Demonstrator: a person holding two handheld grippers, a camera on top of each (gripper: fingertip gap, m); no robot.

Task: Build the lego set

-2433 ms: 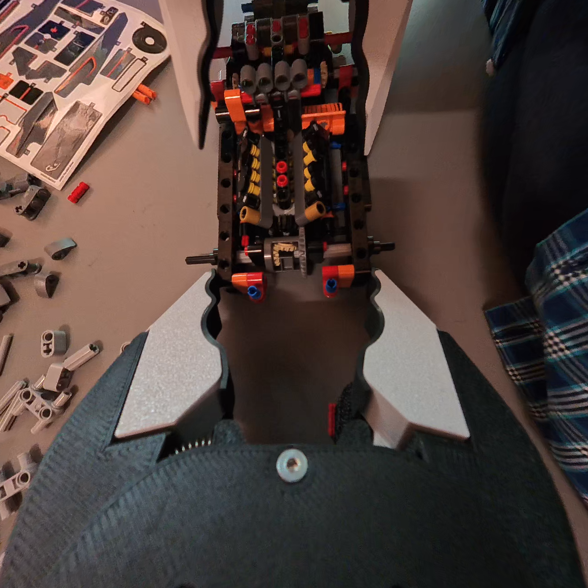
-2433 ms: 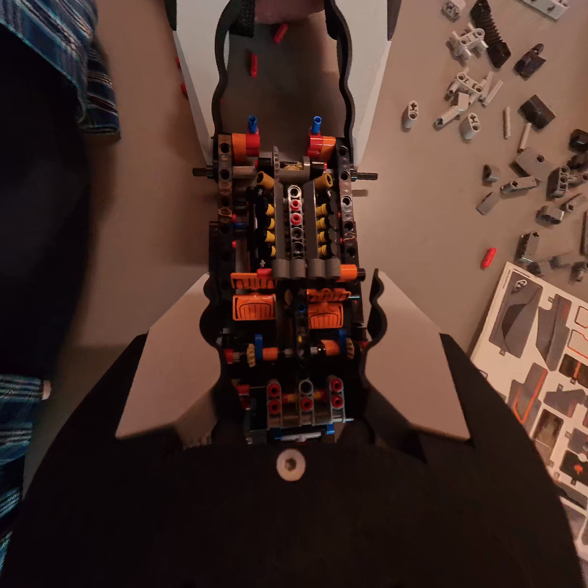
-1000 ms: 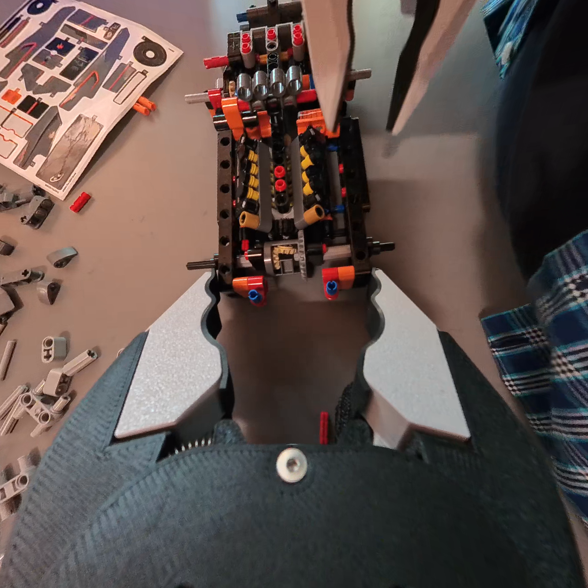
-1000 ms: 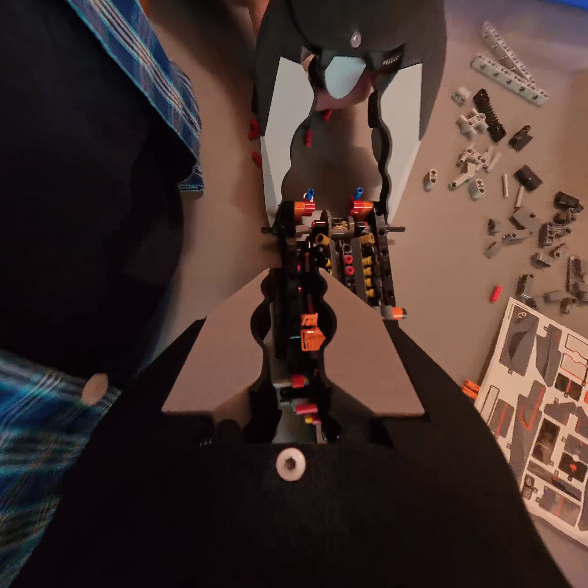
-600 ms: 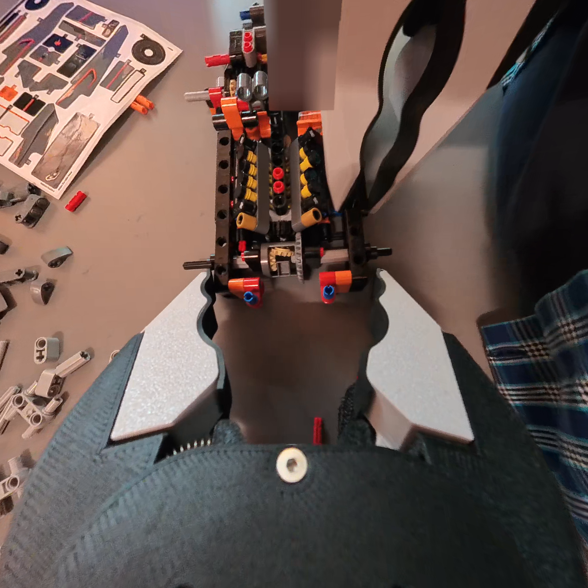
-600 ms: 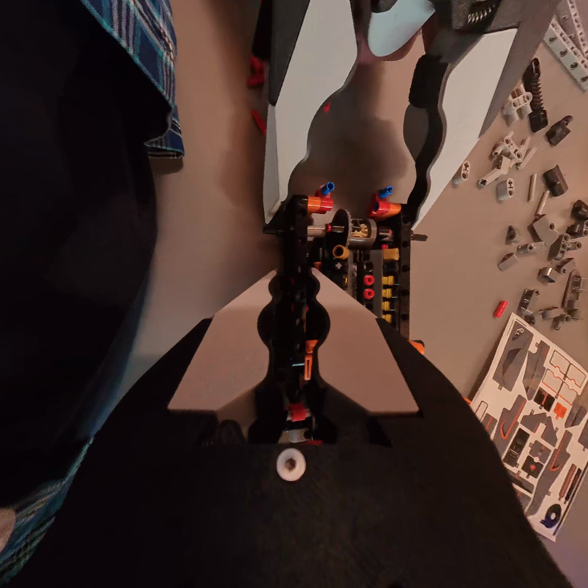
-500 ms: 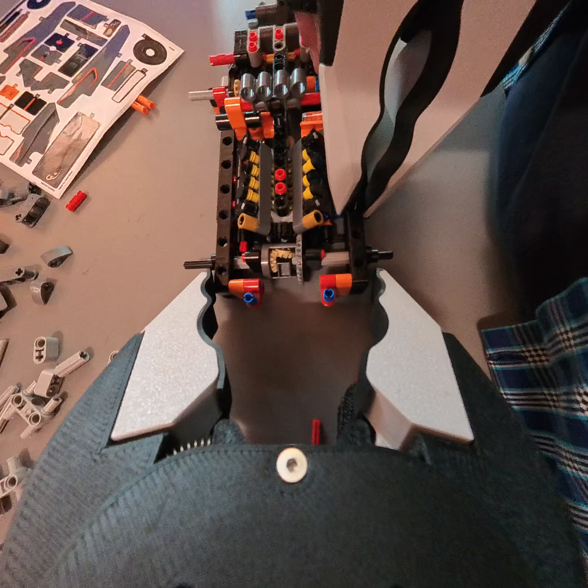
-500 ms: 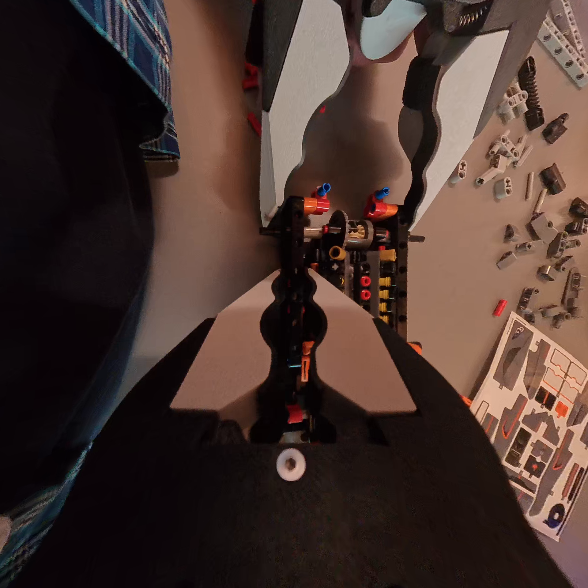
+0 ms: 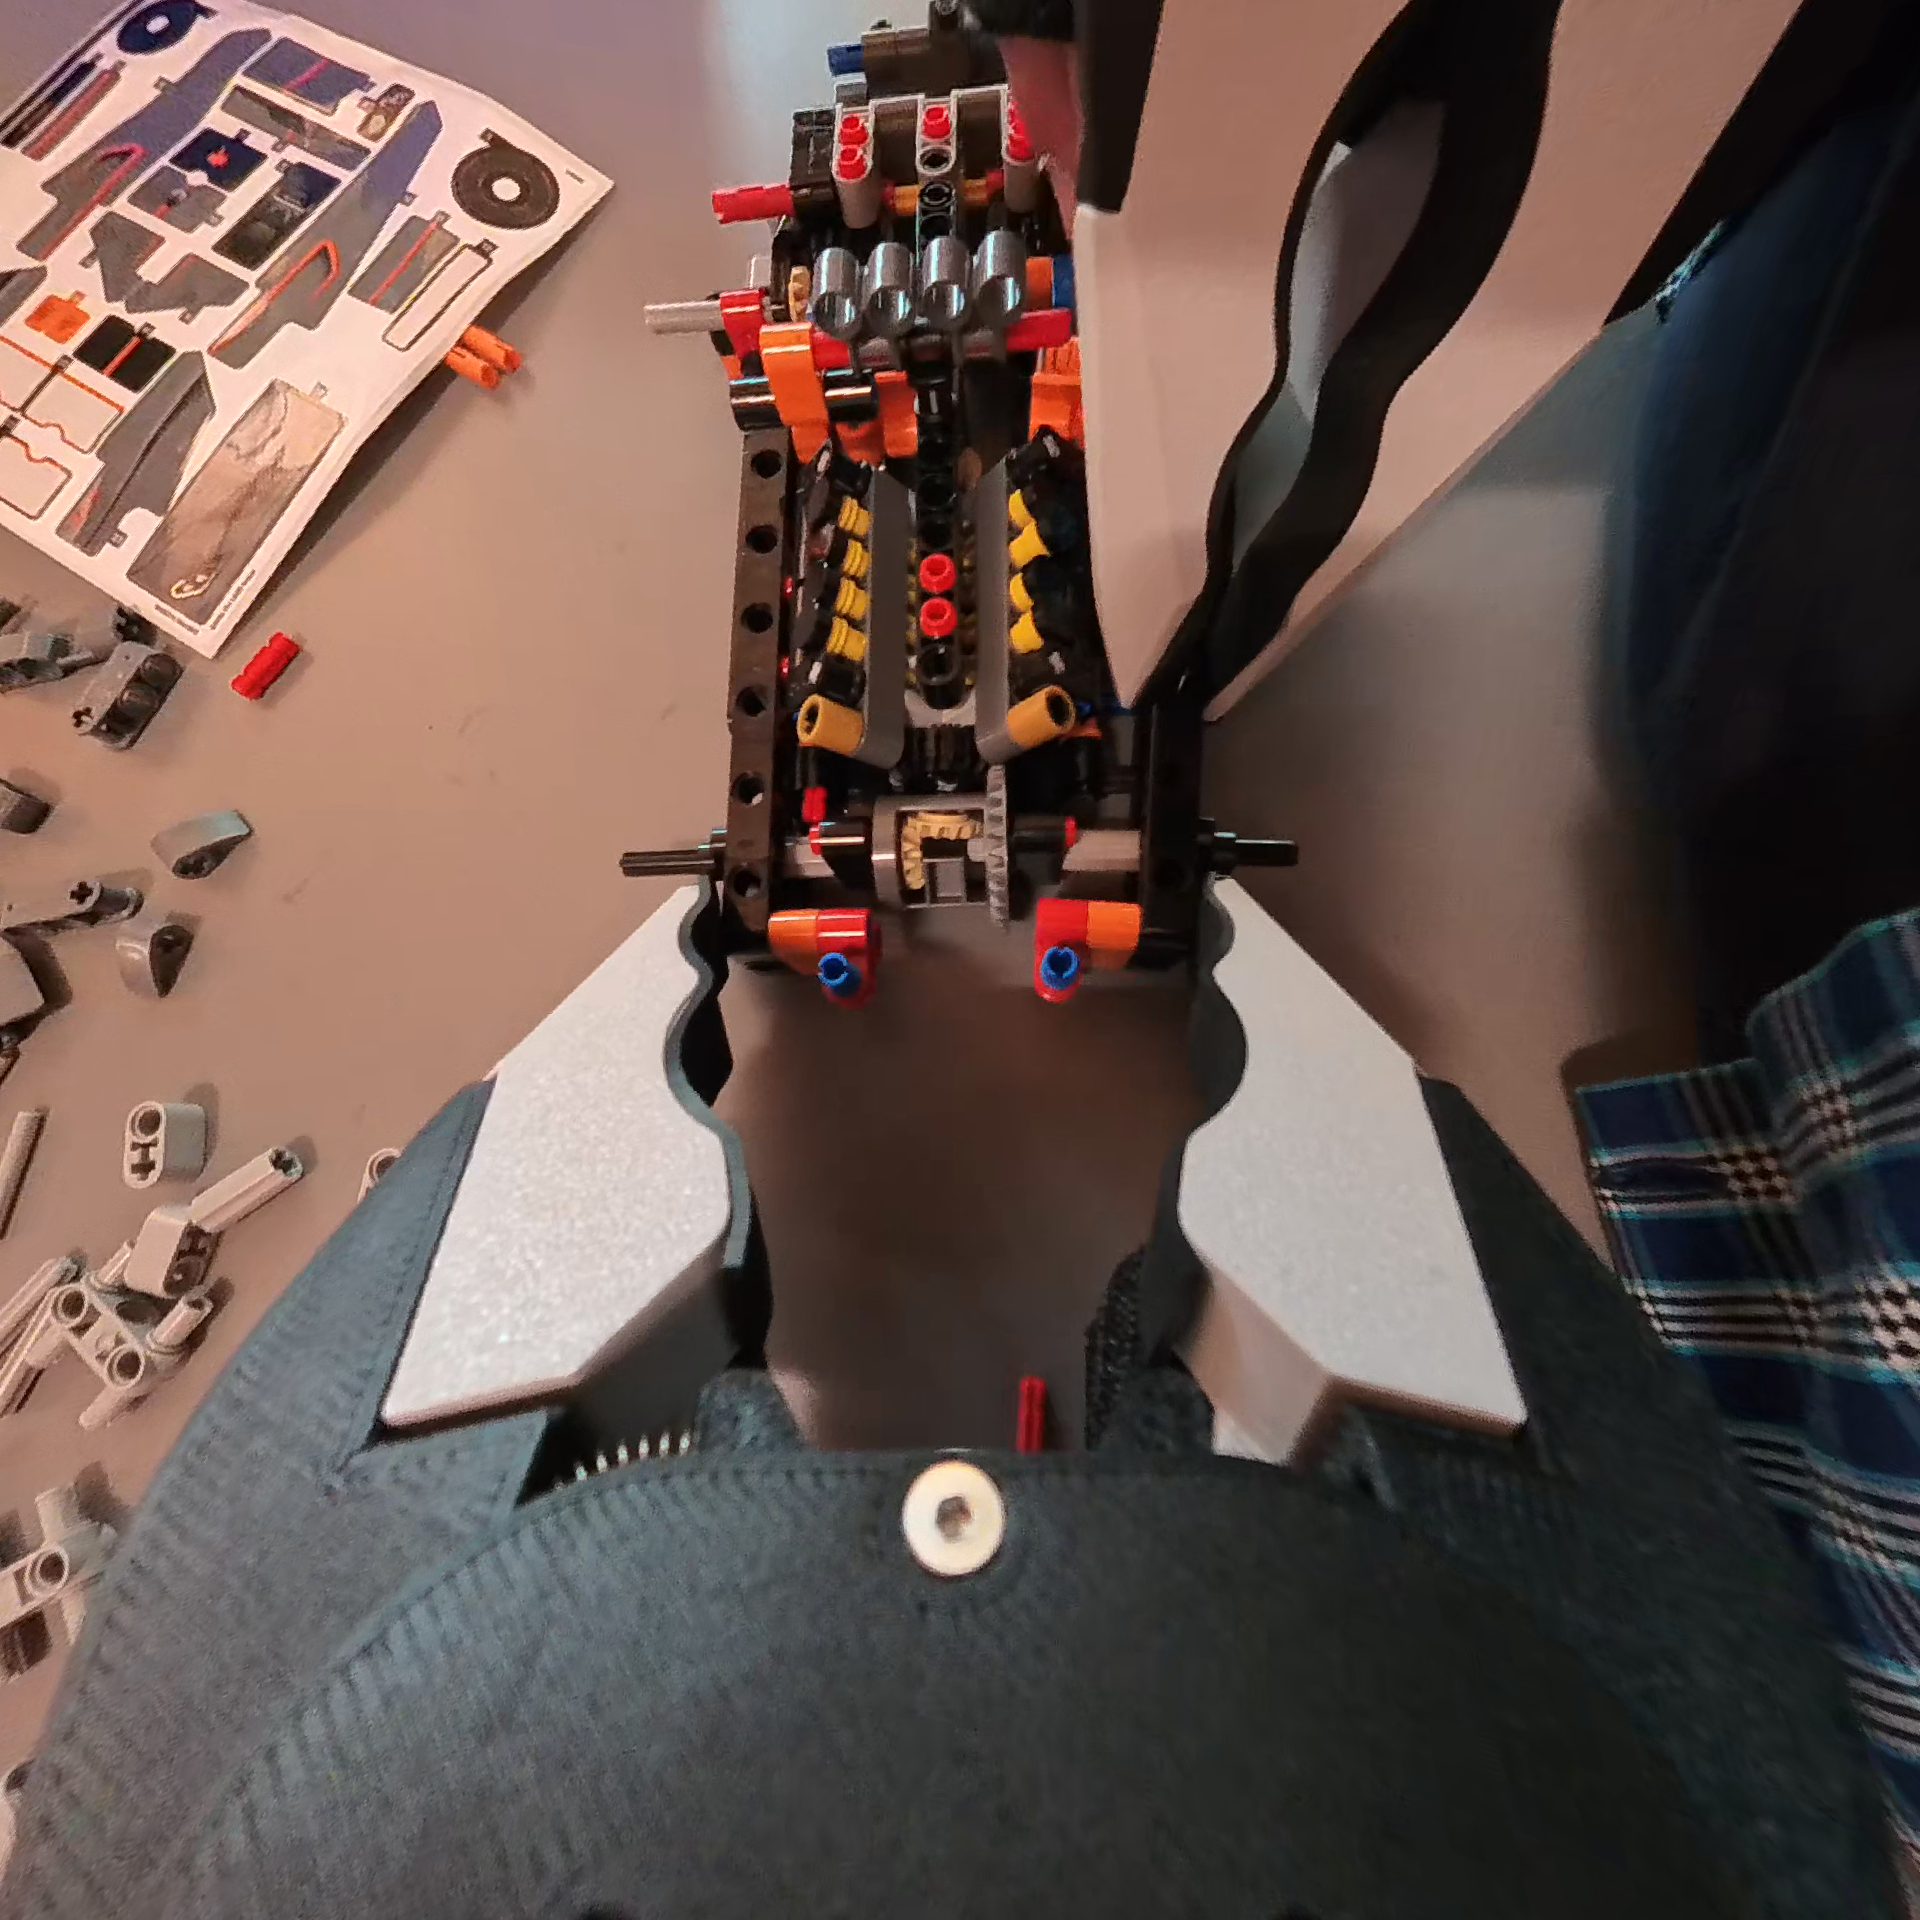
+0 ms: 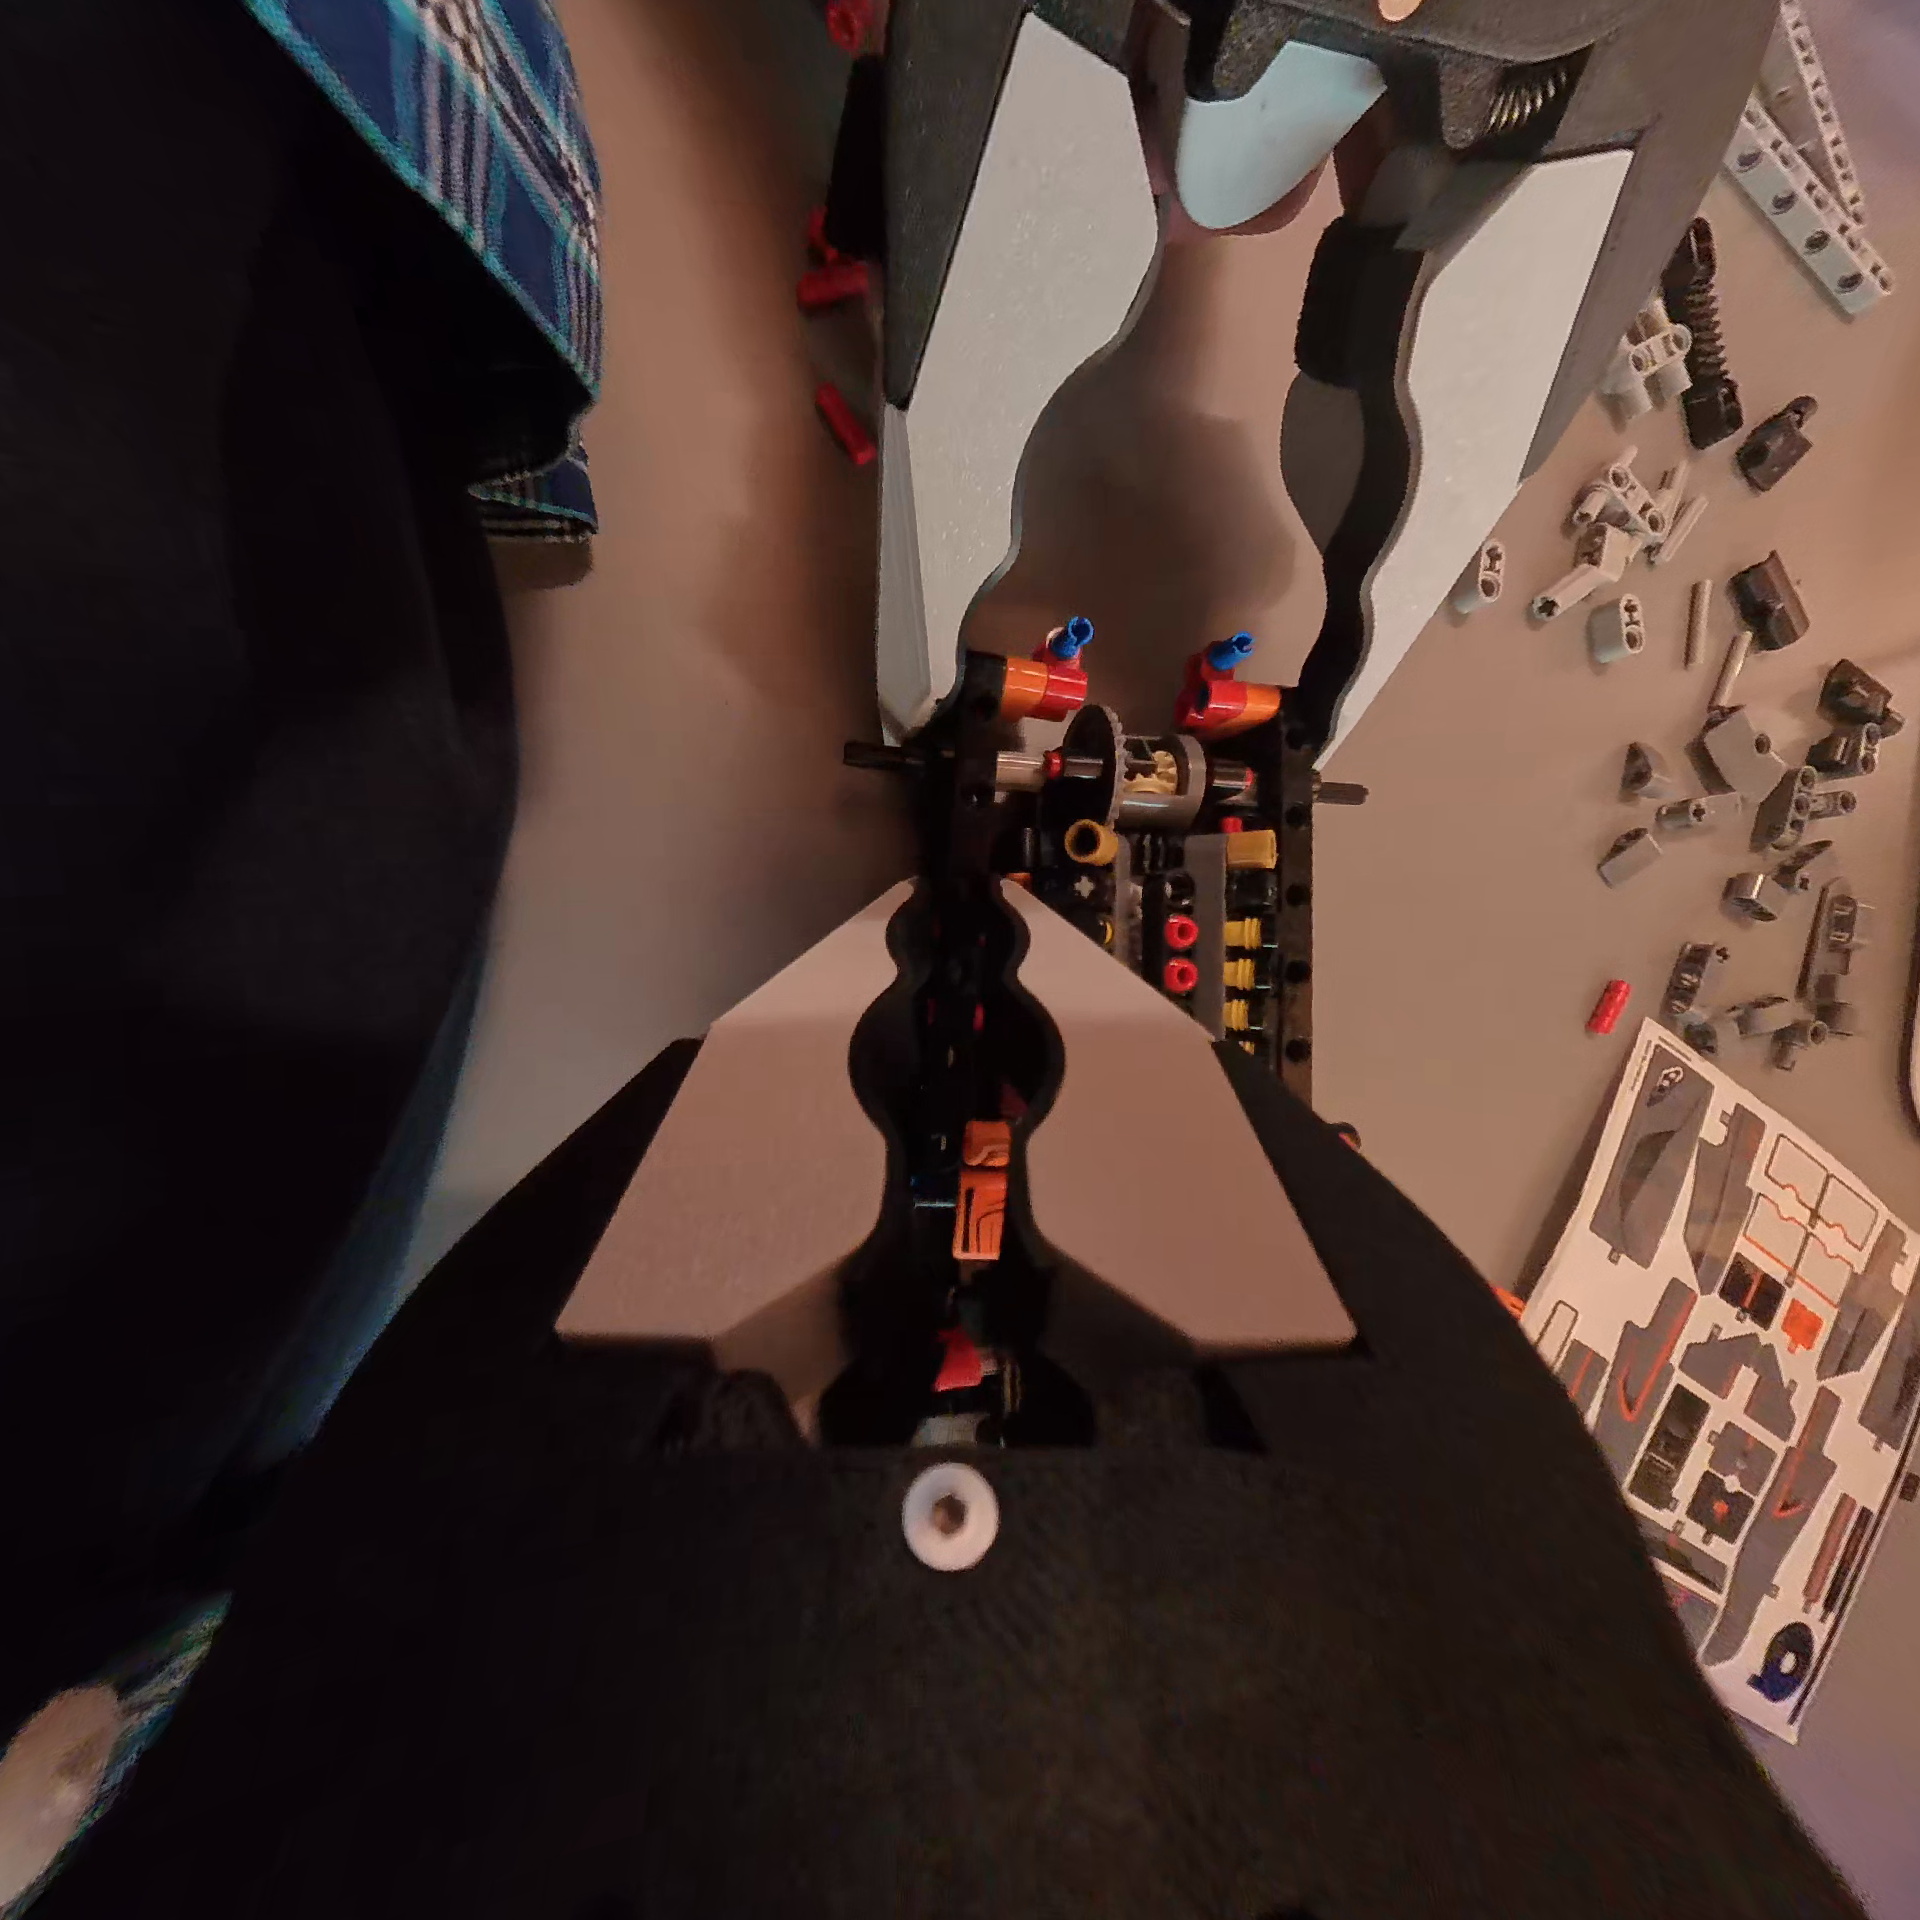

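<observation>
The lego chassis [image 9: 935,623], black side beams with orange, red, yellow and grey parts, lies on the tan table. My left gripper [image 9: 961,914] has a fingertip against each side of its near end, shut on it. It also shows at the top of the right wrist view [image 10: 1117,722]. My right gripper [image 10: 958,894] is nearly closed, clamped on one black side beam of the chassis [image 10: 1143,883]. In the left wrist view the right gripper [image 9: 1169,707] comes in from the upper right onto that right-hand beam.
A sticker sheet [image 9: 239,312] lies at the far left, and shows at the right in the right wrist view [image 10: 1745,1351]. Loose grey pieces [image 9: 135,1247] [image 10: 1714,810], a red pin [image 9: 265,665] and orange pins [image 9: 483,358] lie scattered. A person's plaid sleeve [image 9: 1766,1247] is beside the chassis. The gap from one gripper's tips to the other's is roughly 5 cm.
My right gripper let go of its wide hold across the chassis' far end, lifted, narrowed, and came down on one side beam. My left gripper and the chassis stayed put.
</observation>
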